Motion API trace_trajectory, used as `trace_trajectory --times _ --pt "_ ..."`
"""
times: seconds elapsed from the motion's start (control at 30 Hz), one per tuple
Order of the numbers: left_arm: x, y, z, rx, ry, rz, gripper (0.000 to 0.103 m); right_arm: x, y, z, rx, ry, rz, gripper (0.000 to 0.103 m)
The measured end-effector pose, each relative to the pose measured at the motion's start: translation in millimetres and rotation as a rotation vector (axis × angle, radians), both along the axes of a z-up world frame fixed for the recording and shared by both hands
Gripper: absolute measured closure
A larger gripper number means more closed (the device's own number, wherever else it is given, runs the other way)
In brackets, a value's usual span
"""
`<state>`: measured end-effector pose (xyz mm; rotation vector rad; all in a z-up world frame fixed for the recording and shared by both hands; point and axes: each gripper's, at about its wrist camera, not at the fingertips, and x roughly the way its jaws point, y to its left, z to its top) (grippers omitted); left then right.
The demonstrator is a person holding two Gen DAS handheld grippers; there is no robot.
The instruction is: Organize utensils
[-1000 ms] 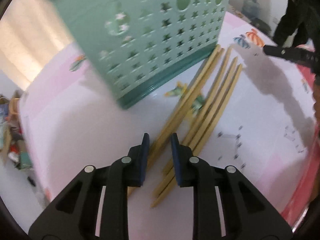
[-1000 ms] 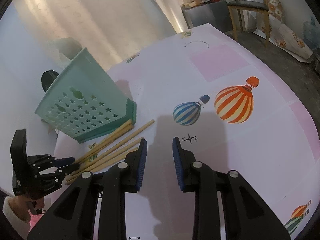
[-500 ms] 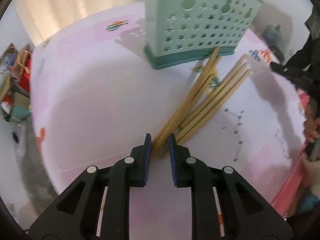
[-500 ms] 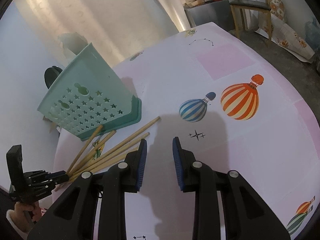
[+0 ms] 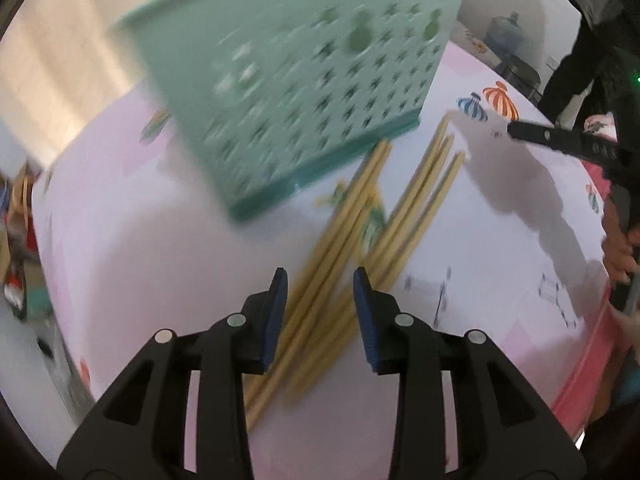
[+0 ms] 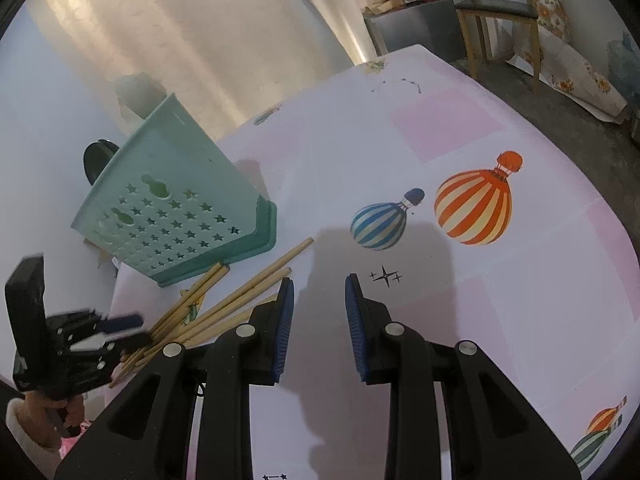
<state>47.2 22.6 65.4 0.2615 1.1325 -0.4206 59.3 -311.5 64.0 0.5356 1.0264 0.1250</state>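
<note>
Your left gripper (image 5: 320, 294), jaws just opened and gripping nothing, straddles light, stiff, slippery chopsticks (image 5: 340, 256) near the table's (image 5: 140, 240) edge; pinch one mid-shaft.

Pale curtain (image 6: 168, 44) glowing with daylight behind. Wooden chair (image 6: 500, 12) and grey cabinet (image 6: 412, 28) far right; dark floor (image 6: 560, 120).

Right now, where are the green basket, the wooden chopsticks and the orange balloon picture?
green basket (image 6: 176, 216), right wrist view, on its star-holed side wall.
wooden chopsticks (image 5: 340, 232), left wrist view, mid-length of the bundle.
orange balloon picture (image 6: 474, 210), right wrist view, on its striped body.
</note>
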Motion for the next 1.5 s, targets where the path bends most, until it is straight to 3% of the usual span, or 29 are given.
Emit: trace_trajectory --times 0.1,0.2,0.33,0.57,0.7,0.77,0.97,1.03,1.1,1.17,1.27,1.5 --pt "23.1 -20.2 -6.1 -0.028 0.009 -0.021 0.072 0.8 1.4 -1.8 0.007 0.012 0.004 0.076" --pt "35.7 -34.6 -13.4 -0.028 0.02 -0.045 0.085 0.6 1.6 0.1 0.013 0.012 0.01 0.076" --pt "40.9 -41.8 -16.2 -0.07 0.028 -0.053 0.086 2.1 -1.0 2.4 0.017 0.008 0.012 0.076" --pt "45.5 -49.3 -17.0 -0.077 0.043 -0.064 0.086 3.7 -0.5 2.3 0.04 0.011 0.017 0.076" --pt "38.4 -42.9 -6.7 -0.073 0.008 -0.066 0.103 1.0 1.4 6.0 0.039 0.005 0.023 0.076" --pt "36.9 -36.8 -2.2 -0.089 0.015 -0.058 0.103 0.3 1.7 9.4 0.039 -0.001 0.023 0.076" --pt "33.1 -25.2 -4.5 -0.019 0.021 -0.028 0.103 -1.7 3.1 18.4 0.036 -0.026 0.027 0.076" --pt "33.5 -24.3 -1.4 -0.036 0.005 -0.013 0.103 -2.4 4.3 20.0 0.033 -0.031 0.028 0.076" --pt "35.2 -30.9 0.3 -0.051 0.004 -0.032 0.103 -1.3 5.1 18.6 0.04 -0.023 0.032 0.076" --pt "36.0 -44.8 -3.2 0.003 -0.014 -0.073 0.103 -1.1 5.9 17.6 0.046 -0.017 0.035 0.076" --pt "37.8 -58.4 -9.2 0.014 0.004 -0.114 0.101 -2.2 4.8 18.2 0.038 -0.019 0.036 0.076" --pt "39.0 -69.5 -10.4 0.006 0.03 -0.152 0.098 1.7 -4.1 10.5 0.053 0.0 0.007 0.076"
